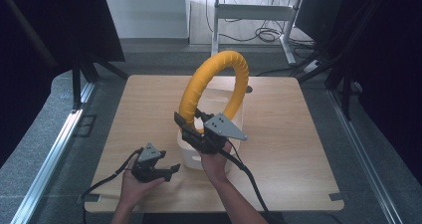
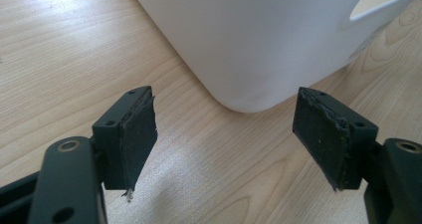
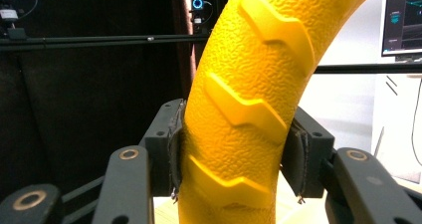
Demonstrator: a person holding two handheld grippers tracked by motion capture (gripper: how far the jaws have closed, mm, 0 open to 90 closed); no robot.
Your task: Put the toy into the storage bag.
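Observation:
A big yellow ring (image 1: 217, 82) with a ridged, tyre-like skin stands upright above a white bin (image 1: 220, 99) on the wooden table (image 1: 149, 109). My right gripper (image 1: 191, 127) is shut on the yellow ring's lower left part; in the right gripper view both pads press the yellow ring (image 3: 244, 114) between them. My left gripper (image 1: 171, 171) rests low near the table's front edge, left of the bin, open with nothing between its fingers (image 2: 134, 134). The white bin's rounded corner (image 2: 249, 45) lies just ahead of it.
The table's front edge is close to both hands. Black frame posts (image 1: 79, 74) stand at the table's left and right sides, and cables (image 1: 263, 35) lie on the floor beyond. Bare wood spreads to the left and right of the bin.

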